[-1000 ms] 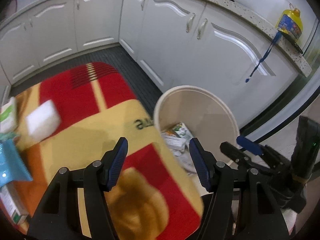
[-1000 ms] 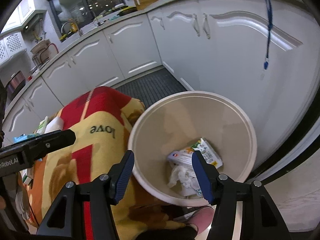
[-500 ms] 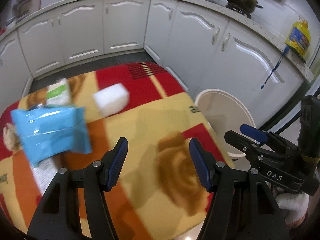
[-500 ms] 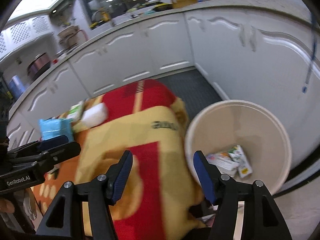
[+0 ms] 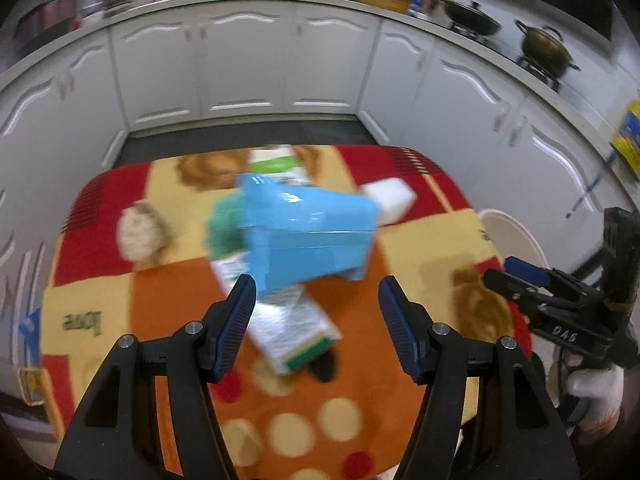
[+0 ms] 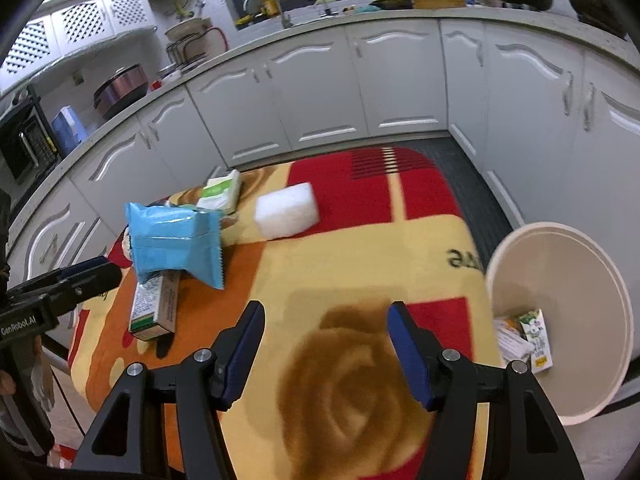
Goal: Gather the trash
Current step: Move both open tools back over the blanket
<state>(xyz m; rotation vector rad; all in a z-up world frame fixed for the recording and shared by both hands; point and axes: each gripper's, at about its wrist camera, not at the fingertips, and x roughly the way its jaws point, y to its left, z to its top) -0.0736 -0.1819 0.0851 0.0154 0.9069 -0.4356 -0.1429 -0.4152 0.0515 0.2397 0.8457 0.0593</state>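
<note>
A blue plastic packet (image 5: 304,232) lies on a white and green carton (image 5: 288,320) on the blanket-covered table (image 5: 352,392). My left gripper (image 5: 316,300) hovers just in front of them, open, nothing between its fingers. A white foam block (image 5: 390,198) and a green-and-white pack (image 5: 276,162) lie farther back. In the right wrist view the blue packet (image 6: 176,244), carton (image 6: 154,312), foam block (image 6: 286,216) and pack (image 6: 220,192) sit left of centre. My right gripper (image 6: 326,320) is open over bare blanket. The beige bin (image 6: 616,300) stands at the table's right end.
The bin holds crumpled paper and a small carton (image 6: 534,336). White kitchen cabinets (image 6: 400,80) curve around the table, with a dark floor mat (image 6: 472,168) between. The other gripper shows at each view's side: right gripper (image 5: 520,276), left gripper (image 6: 80,276).
Both grippers swung away from the bin toward the table's left part. The blue packet and carton came from the left edge to right in front of my left gripper.
</note>
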